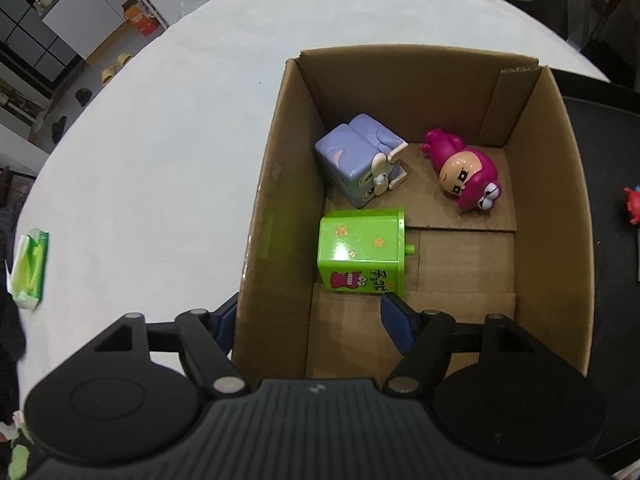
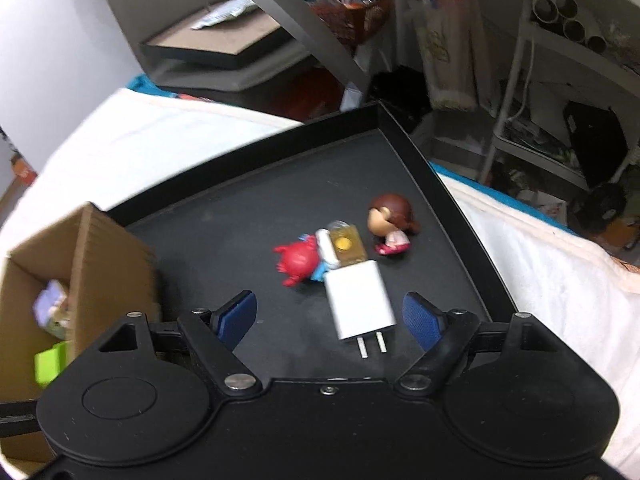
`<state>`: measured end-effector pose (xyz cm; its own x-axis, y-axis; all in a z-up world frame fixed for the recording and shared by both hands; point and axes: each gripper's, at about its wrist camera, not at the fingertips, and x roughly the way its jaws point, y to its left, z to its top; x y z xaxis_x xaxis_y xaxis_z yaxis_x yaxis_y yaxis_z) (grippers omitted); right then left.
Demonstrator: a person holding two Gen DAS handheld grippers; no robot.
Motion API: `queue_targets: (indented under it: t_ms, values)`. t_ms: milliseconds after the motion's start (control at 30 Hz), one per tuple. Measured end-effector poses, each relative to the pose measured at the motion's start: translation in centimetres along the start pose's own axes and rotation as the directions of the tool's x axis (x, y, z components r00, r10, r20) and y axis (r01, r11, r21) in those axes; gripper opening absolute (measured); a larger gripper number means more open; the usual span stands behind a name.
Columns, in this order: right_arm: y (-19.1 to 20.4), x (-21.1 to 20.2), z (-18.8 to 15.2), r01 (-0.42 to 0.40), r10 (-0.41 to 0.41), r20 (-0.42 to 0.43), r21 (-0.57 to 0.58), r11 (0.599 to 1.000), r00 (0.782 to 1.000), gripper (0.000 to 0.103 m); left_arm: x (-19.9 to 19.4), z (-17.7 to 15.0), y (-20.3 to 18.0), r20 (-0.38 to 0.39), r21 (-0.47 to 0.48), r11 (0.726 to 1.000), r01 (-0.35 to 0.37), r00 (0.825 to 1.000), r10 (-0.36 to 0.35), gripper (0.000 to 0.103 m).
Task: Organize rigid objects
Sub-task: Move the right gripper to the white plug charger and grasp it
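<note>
Toys sorted so far lie inside cardboard box [image 1: 552, 200]: green block [image 1: 362, 254], lilac cube [image 1: 360, 160], pink figure [image 1: 466, 174]. Left claw [image 1: 310, 320] open, empty, straddling box's near wall. Right claw [image 2: 330, 322] open around white charger [image 2: 360, 300] near black tray's [image 2: 420, 160] near edge, presumably next pick.

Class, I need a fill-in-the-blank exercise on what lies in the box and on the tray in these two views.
1. The cardboard box holds ___ toys.
2. The green toy box lies nearest the left hand-held gripper, whose jaws are ___.
3. The white charger plug lies on the ___ tray.
4. The red crab toy sits on the tray, ___ the cardboard box.

Missing words: three; open; black; outside
</note>
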<state>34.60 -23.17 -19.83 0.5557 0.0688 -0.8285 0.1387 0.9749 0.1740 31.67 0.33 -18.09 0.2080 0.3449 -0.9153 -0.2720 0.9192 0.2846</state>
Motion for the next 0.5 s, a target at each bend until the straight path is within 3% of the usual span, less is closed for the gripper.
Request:
queue_targets:
  t_ms: [267,400,467,500]
  values:
    - [0.0,2.7,-0.4,0.019,-0.021,-0.063,-0.036,0.999,0.998,0.079,0.2,0.8,-0.7,-0.03,-0.011,1.0,-0.018,0.999,0.018,0.074]
    - [0.0,3.6,-0.7,0.036,-0.041,-0.078,-0.062,0.997,0.996,0.071,0.2,0.9,-1.0,-0.033,-0.009,1.0,-0.021,0.999,0.02,0.074]
    - [0.2,3.6,-0.7,0.055,-0.061,-0.057,-0.094,0.994,0.997,0.058,0.2,0.9,-1.0,-0.031,-0.009,1.0,-0.021,0.999,0.021,0.074]
    - [0.2,3.5,-0.8,0.073,-0.078,-0.045,-0.108,0.991,0.996,0.04,0.3,0.8,-1.1,-0.029,-0.008,1.0,-0.021,0.999,0.021,0.074]
